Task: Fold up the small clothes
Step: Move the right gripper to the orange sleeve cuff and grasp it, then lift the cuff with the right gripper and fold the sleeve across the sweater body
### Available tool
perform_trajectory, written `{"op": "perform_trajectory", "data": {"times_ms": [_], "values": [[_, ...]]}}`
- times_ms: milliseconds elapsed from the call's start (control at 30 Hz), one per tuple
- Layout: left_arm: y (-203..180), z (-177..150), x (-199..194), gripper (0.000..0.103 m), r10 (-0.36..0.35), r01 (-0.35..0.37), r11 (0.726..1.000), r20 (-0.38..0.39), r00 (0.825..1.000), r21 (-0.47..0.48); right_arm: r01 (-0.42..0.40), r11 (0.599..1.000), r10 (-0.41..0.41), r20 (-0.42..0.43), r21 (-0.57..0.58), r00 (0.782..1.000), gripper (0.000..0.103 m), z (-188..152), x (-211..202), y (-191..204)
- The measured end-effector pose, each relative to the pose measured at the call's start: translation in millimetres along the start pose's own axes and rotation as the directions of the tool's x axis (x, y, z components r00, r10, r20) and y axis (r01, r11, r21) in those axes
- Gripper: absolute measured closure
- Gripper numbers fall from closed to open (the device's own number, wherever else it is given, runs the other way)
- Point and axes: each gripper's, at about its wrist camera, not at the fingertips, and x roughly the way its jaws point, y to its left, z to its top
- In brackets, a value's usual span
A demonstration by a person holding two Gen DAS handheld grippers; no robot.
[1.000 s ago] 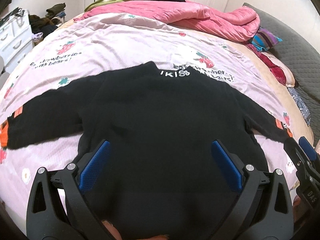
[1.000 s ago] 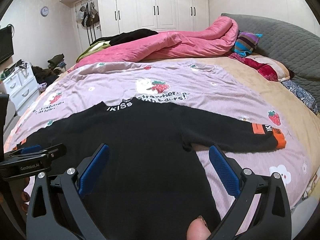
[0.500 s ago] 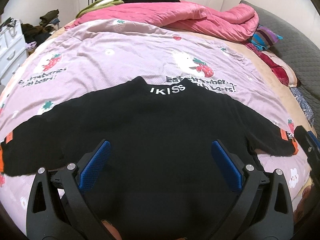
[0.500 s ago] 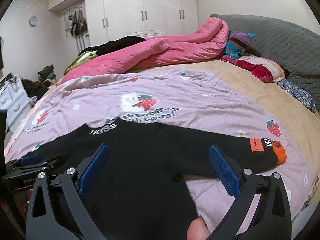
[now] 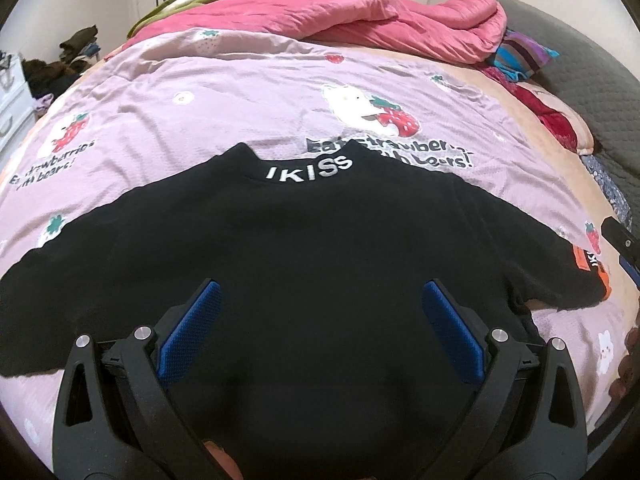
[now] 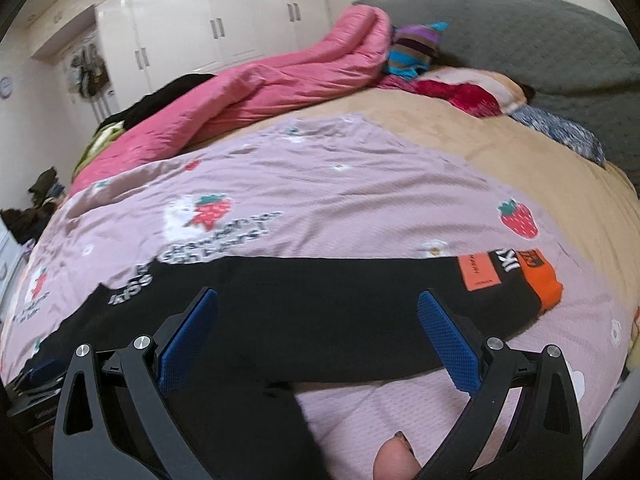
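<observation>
Both tongs gape wide and hold nothing — the left gripper point(image 5: 320, 320) over the sweater's point(image 5: 312, 264) body, the right gripper point(image 6: 318, 328) over its right sleeve point(image 6: 400, 292). The sweater lies flat, sleeves spread, on the pink sheet point(image 5: 240, 108) — orange cuff point(image 6: 544, 286) outermost.

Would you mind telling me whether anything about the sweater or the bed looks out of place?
Nothing stands out. The black sweater lies flat on the lilac sheet, both sleeves spread, orange cuff intact. The pink duvet is bunched at the far side. Both grippers, left and right, are open.
</observation>
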Motion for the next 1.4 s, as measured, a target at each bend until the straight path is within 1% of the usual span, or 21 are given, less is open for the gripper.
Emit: {"op": "perform_trajectory", "data": {"times_ms": [67,167,300,400,467,700,767,867,967,1000,1067,1100,1133,1167,1200,1233,1267,1300,1333,1367,1400], "values": [[-4.6,-0.3,2.9,0.008,-0.006,0.005,1.000,0.010,1.000,0.017,0.013,1.000,-0.013,-0.013,0.028,1.000,0.004,0.8,5.6,-10.6],[-11.8,-1.4,10.9,0.008,-0.029,0.029,0.999,0.004,1.000,0.040,0.032,0.997,-0.030,-0.022,0.074,0.999,0.004,1.8,13.1,-28.4],[-13.9,-1.3,19.7,0.008,-0.049,0.050,0.998,-0.004,0.999,0.038,0.067,0.986,-0.061,-0.044,0.151,0.997,0.004,0.2,23.3,-54.2],[-14.0,-0.3,23.9,0.008,-0.057,0.057,0.998,-0.007,0.998,0.034,0.121,0.977,-0.113,-0.056,0.178,0.992,0.004,-1.9,31.2,-69.9],[-14.1,-0.1,26.1,0.008,-0.054,0.055,0.998,-0.007,0.998,0.033,0.129,0.970,-0.116,-0.073,0.207,0.991,0.004,-3.0,36.3,-81.8],[-12.8,1.0,35.8,0.008,-0.034,0.035,0.999,-0.020,0.999,0.041,0.200,0.914,-0.163,-0.131,0.352,0.978,0.004,-11.7,52.1,-129.4],[-10.8,1.9,38.9,0.008,-0.031,0.032,0.999,-0.024,0.999,0.039,0.224,0.902,-0.181,-0.147,0.369,0.972,0.004,-13.3,57.5,-139.7],[-7.2,3.7,42.6,0.008,-0.025,0.026,0.999,-0.029,0.999,0.034,0.228,0.885,-0.168,-0.177,0.407,0.970,0.004,-16.9,70.2,-157.0],[-0.3,4.6,46.0,0.008,-0.016,0.017,1.000,-0.037,0.999,0.021,0.219,0.862,-0.156,-0.173,0.456,0.972,0.004,-19.5,76.9,-171.4],[1.8,4.8,46.3,0.008,-0.014,0.015,1.000,-0.039,0.999,0.015,0.205,0.857,-0.137,-0.176,0.473,0.975,0.004,-20.1,80.7,-176.3],[6.7,5.7,46.1,0.008,-0.013,0.013,1.000,-0.041,0.999,0.002,0.198,0.835,-0.123,-0.176,0.513,0.977,0.005,-22.2,86.0,-184.8],[10.1,6.6,45.4,0.008,-0.013,0.013,1.000,-0.041,0.999,-0.009,0.205,0.826,-0.139,-0.163,0.524,0.977,0.014,-22.5,87.4,-188.9],[12.8,7.4,44.4,0.008,-0.013,0.012,1.000,-0.040,0.999,-0.018,0.221,0.822,-0.158,-0.161,0.525,0.974,0.025,-22.0,88.4,-191.0],[15.6,8.4,42.9,0.008,-0.014,0.013,1.000,-0.039,0.999,-0.028,0.226,0.819,-0.168,-0.157,0.527,0.973,0.029,-21.7,89.9,-192.7],[18.0,9.2,41.8,0.008,-0.016,0.015,0.999,-0.039,0.999,-0.034,0.222,0.816,-0.172,-0.142,0.534,0.975,0.038,-21.6,92.0,-196.2],[20.6,10.0,40.0,0.008,-0.017,0.015,0.999,-0.037,0.999,-0.041,0.217,0.810,-0.172,-0.133,0.544,0.976,0.050,-21.7,93.6,-199.1],[22.8,11.3,38.3,0.008,-0.015,0.013,0.999,-0.036,0.999,-0.047,0.206,0.804,-0.167,-0.121,0.558,0.979,0.058,-21.7,94.7,-201.1],[25.5,12.7,35.9,0.008,-0.013,0.011,0.999,-0.034,0.999,-0.052,0.168,0.798,-0.136,-0.097,0.579,0.986,0.074,-22.2,95.3,-204.5],[27.4,13.5,33.7,0.008,-0.012,0.010,0.998,-0.034,0.999,-0.055,0.145,0.794,-0.116,-0.088,0.591,0.989,0.081,-22.1,94.4,-205.4],[29.4,14.5,31.4,0.008,-0.011,0.009,0.998,-0.033,0.999,-0.059,0.132,0.793,-0.107,-0.077,0.595,0.991,0.083,-20.8,92.3,-204.4],[32.4,15.8,27.8,0.008,-0.009,0.007,0.998,-0.030,1.000,-0.064,0.103,0.803,-0.094,-0.045,0.587,0.995,0.085,-16.7,85.9,-200.1]]}}
